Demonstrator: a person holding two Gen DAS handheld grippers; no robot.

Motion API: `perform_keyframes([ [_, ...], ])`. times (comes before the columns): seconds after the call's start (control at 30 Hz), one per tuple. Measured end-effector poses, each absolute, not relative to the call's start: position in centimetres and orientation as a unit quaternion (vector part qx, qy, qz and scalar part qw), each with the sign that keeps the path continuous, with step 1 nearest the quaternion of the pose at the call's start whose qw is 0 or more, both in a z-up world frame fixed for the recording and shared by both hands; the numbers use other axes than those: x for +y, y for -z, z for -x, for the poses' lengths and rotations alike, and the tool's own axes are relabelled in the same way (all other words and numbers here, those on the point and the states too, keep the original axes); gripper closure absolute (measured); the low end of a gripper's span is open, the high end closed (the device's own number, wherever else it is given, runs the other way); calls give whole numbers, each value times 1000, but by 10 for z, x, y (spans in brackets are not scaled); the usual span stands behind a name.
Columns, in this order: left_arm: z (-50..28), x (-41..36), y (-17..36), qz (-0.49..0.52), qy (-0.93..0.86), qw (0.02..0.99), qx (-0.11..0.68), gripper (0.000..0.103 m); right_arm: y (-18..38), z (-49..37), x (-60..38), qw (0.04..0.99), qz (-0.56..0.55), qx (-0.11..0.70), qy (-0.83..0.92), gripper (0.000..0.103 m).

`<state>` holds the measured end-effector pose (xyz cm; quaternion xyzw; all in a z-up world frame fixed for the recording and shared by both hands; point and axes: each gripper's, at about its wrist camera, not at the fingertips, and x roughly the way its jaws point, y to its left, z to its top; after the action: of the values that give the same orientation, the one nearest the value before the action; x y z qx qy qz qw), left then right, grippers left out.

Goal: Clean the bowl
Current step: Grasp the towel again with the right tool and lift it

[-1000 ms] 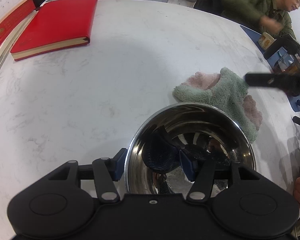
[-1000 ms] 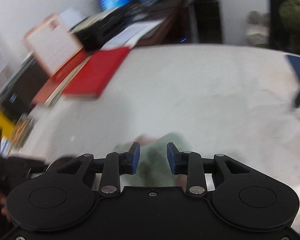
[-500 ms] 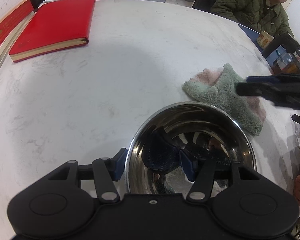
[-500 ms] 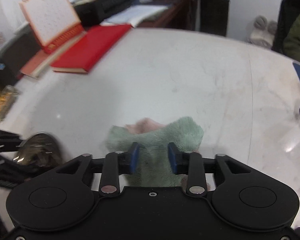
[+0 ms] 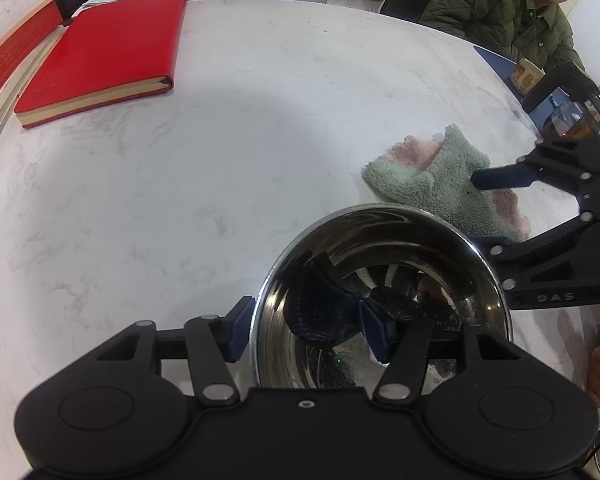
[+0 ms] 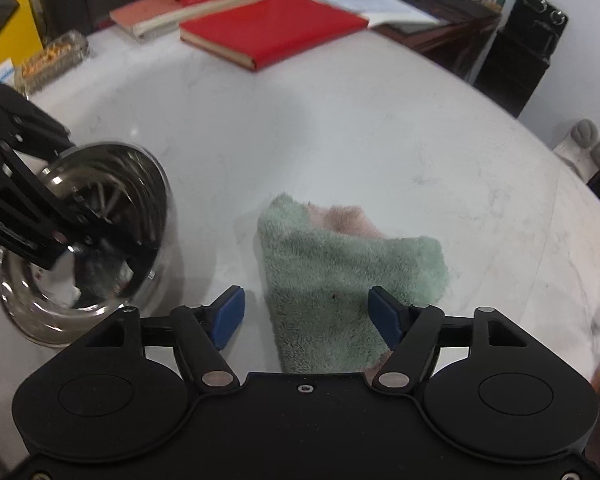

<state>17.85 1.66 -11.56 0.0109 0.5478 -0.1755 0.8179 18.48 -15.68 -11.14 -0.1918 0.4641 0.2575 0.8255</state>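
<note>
1. Left gripper [image 5: 306, 330], lower centre of the left wrist view: its blue pads straddle the near wall of the round polished steel bowl [image 5: 380, 280], one pad outside and one inside, clamped on the rim.
2. The one bowl stands on the white marbled tabletop [image 5: 220, 160], lower centre-right of that view; in the right wrist view it sits at the left edge.
3. Right gripper [image 6: 306, 316], lower centre of the right wrist view: its jaws have just been opening and stand wide above the folded green-and-pink terry cloth [image 6: 340, 272], the pads clear of it.
4. The one cloth lies just beside the bowl, apart from its rim, with the tabletop's curved edge beyond at the right.
5. Open marble fills the centre and left of the left wrist view.
6. One red hardcover notebook [image 5: 104, 54] lies upper left, near the table's edge.
7. One seated person in a green jacket [image 5: 500, 8], upper right.
</note>
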Motion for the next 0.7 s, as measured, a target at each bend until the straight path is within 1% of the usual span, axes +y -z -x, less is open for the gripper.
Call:
perform_keyframes([
  [0.1, -178, 17, 116, -10, 175, 818, 548, 48, 116, -185, -165, 831, 170, 468, -246, 38],
  [0.2, -179, 17, 116, -11, 175, 817, 549, 48, 115, -187, -172, 843, 141, 469, -222, 57],
  [0.27, -179, 16, 116, -11, 175, 816, 550, 48, 114, -193, -179, 852, 106, 473, -198, 77],
  [0.3, -179, 16, 116, -12, 175, 816, 551, 48, 113, -197, -185, 855, 77, 477, -186, 81],
  [0.33, -179, 16, 116, -12, 175, 816, 551, 48, 112, -199, -189, 856, 59, 480, -180, 82],
  [0.37, -180, 15, 116, -12, 175, 815, 552, 48, 111, -203, -201, 855, 1, 489, -173, 85],
  [0.47, -180, 15, 116, -12, 175, 814, 553, 48, 108, -204, -230, 830, -163, 499, -188, 85],
  [0.57, -180, 15, 116, -12, 176, 814, 554, 48, 103, -194, -247, 796, -280, 487, -227, 85],
  [0.63, -180, 15, 116, -12, 176, 814, 554, 47, 108, -188, -254, 775, -328, 488, -233, 84],
  [0.7, -180, 14, 116, -12, 176, 813, 555, 47, 114, -185, -253, 775, -316, 500, -222, 81],
])
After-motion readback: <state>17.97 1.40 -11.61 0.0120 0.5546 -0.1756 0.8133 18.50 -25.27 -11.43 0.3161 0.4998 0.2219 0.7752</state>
